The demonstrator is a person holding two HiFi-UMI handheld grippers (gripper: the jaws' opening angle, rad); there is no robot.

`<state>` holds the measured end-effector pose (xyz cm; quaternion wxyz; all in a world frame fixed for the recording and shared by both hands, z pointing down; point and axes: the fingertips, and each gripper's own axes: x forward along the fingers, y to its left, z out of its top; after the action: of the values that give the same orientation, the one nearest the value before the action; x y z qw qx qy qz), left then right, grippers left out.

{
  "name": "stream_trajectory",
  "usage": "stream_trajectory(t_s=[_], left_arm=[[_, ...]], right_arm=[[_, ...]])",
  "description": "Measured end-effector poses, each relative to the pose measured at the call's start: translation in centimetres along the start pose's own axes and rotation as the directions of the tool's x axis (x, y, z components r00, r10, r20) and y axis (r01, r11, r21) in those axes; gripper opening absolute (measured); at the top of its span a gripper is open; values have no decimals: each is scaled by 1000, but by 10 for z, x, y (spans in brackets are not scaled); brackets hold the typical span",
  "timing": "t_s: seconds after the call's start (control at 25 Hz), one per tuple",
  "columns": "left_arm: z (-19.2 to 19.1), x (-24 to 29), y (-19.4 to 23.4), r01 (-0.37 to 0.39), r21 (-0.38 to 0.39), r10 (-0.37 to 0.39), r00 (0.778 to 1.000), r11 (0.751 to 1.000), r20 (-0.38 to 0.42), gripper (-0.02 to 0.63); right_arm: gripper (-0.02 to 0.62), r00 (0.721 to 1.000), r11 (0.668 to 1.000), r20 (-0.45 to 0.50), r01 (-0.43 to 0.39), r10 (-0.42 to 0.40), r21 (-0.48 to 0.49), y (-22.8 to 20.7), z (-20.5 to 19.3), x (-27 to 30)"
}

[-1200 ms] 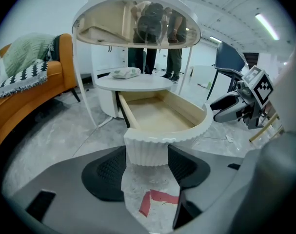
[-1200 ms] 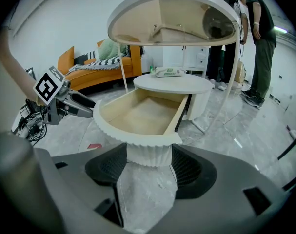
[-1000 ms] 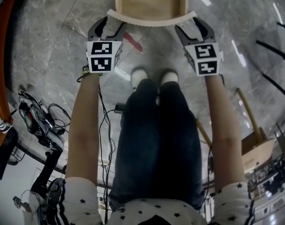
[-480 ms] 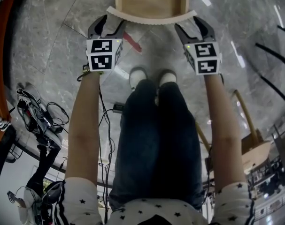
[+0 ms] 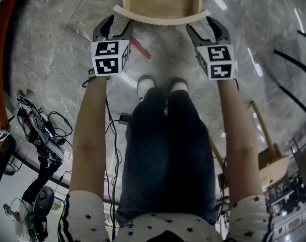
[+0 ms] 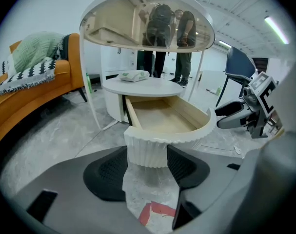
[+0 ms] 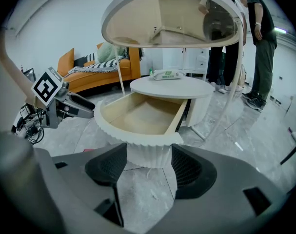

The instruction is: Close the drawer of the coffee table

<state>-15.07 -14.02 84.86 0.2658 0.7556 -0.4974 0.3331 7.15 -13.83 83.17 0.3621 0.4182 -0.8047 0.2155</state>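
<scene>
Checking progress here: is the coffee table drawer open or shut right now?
Open. The drawer sticks far out of the coffee table, and its bare wooden inside shows from above and from both gripper views.

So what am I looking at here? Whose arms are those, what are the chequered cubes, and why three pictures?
There is no robot here: a person holds a pair of tongs in each hand. The head view comes from a camera on their head, looking down at the left tongs and right tongs. The patterned cubes are parts of the tongs. The other two views come from a camera riding on each pair, looking along its jaws. Ahead stands a round coffee table with its drawer pulled out and a packet on its shelf. Both tongs are open, one at each end of the drawer's ribbed front, which shows between the jaws. Nothing looks clamped.
</scene>
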Motion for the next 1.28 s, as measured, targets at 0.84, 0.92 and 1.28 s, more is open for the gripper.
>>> stream_trajectory(t_s=[0.84, 0.92, 1.28], left_arm=[[25, 20, 8, 3, -83, 4, 997, 997, 78, 244], [26, 22, 9, 7, -87, 0, 997, 996, 81, 242], [33, 29, 11, 21, -116, -9, 995, 993, 96, 226]], right_arm=[[278, 997, 999, 67, 33, -34, 4, -21, 22, 19], [278, 997, 999, 70, 36, -37, 11, -21, 23, 21], [278, 995, 998, 90, 49, -51, 34, -27, 30, 28]])
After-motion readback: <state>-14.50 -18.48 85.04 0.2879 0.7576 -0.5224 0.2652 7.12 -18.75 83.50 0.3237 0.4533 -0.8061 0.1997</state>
